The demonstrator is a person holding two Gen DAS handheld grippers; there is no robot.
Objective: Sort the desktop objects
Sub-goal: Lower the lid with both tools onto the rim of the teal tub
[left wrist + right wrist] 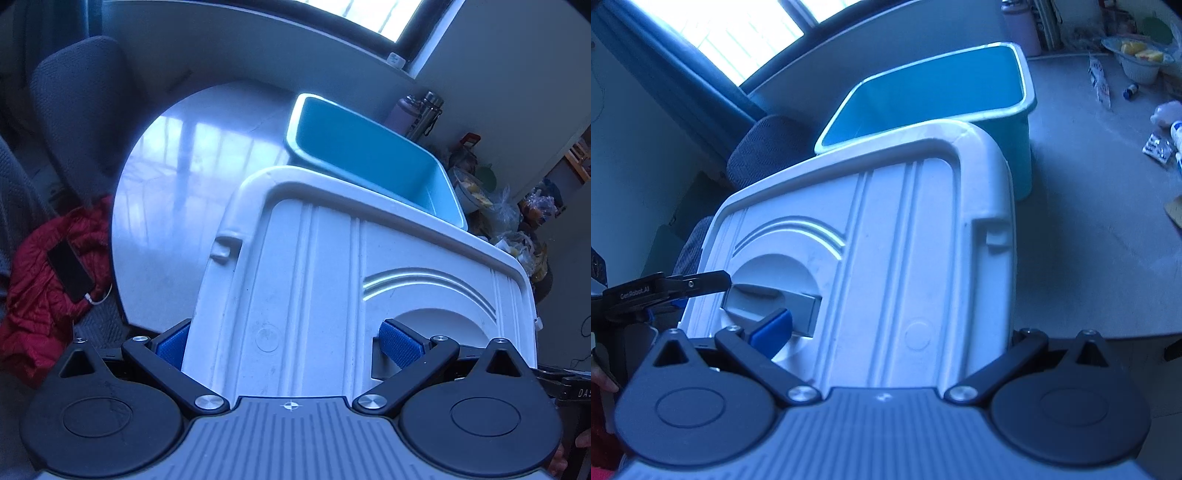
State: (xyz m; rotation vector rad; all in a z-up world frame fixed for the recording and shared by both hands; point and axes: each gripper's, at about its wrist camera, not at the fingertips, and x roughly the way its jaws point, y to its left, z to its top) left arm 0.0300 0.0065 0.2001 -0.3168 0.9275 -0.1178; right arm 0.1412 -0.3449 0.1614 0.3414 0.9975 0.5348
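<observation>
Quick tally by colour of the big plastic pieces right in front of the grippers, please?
White: 1, the lid spanned by both the left gripper and the right gripper
Blue: 1, the open bin behind it on the table
Total: 2

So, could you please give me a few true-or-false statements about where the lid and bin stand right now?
1. The left tool and the right tool both grip the white lid. True.
2. The blue bin is packed with objects. False: the inside that shows is bare.
3. A phone lies on the red jacket. True.
4. The lid is seated on the bin. False: the lid is held in front of the bin, whose top is open.
</observation>
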